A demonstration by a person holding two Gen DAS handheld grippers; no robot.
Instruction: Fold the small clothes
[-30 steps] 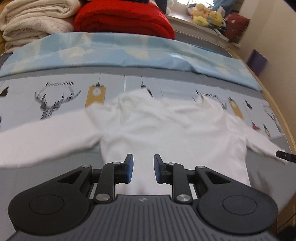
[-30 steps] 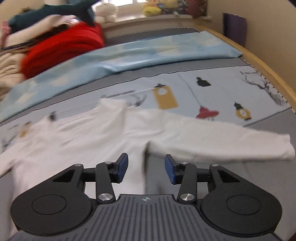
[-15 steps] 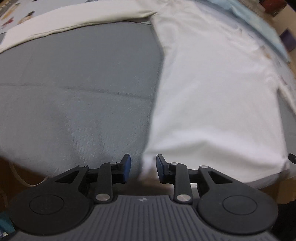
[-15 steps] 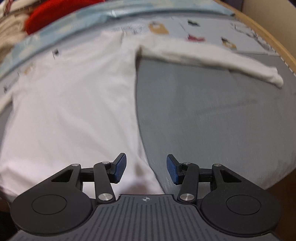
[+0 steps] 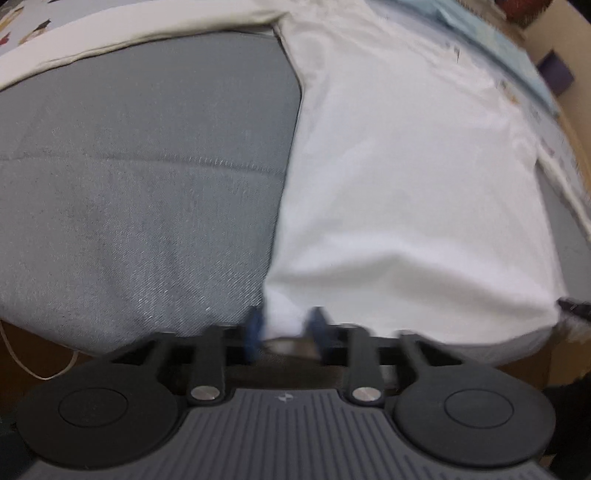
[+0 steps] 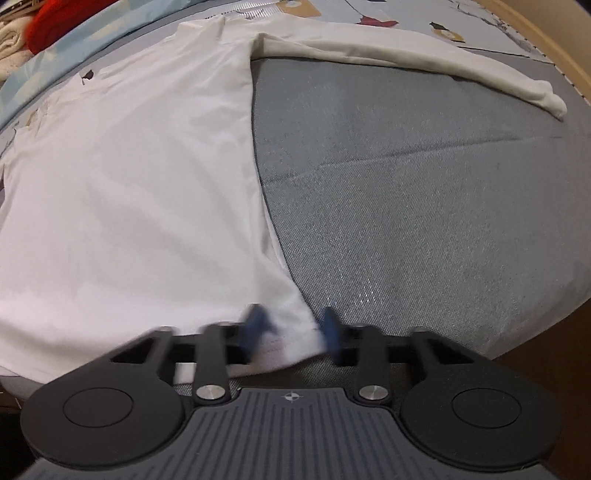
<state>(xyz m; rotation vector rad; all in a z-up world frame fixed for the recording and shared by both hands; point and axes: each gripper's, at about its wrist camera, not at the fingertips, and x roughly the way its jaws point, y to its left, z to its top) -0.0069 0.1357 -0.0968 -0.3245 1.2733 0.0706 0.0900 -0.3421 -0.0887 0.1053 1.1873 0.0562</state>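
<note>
A white long-sleeved shirt (image 5: pixel 406 177) lies spread flat on a grey bedcover (image 5: pixel 147 192), filling the right half of the left wrist view and the left half of the right wrist view; one sleeve (image 6: pixel 424 62) runs toward the upper right of the right wrist view. At the bottom centre of each view a hem corner sits between blue pads. The left gripper (image 5: pixel 284 328) has just been closing, its jaws blurred, and pinches the hem corner nearest it. The right gripper (image 6: pixel 293 332) has likewise just been closing on the other hem corner. Beyond the shirt lie a patterned sheet (image 6: pixel 424 22), a pale blue quilt (image 6: pixel 74 48), a red blanket (image 6: pixel 48 20) and cream towels (image 6: pixel 11 40) at the upper left.
</note>
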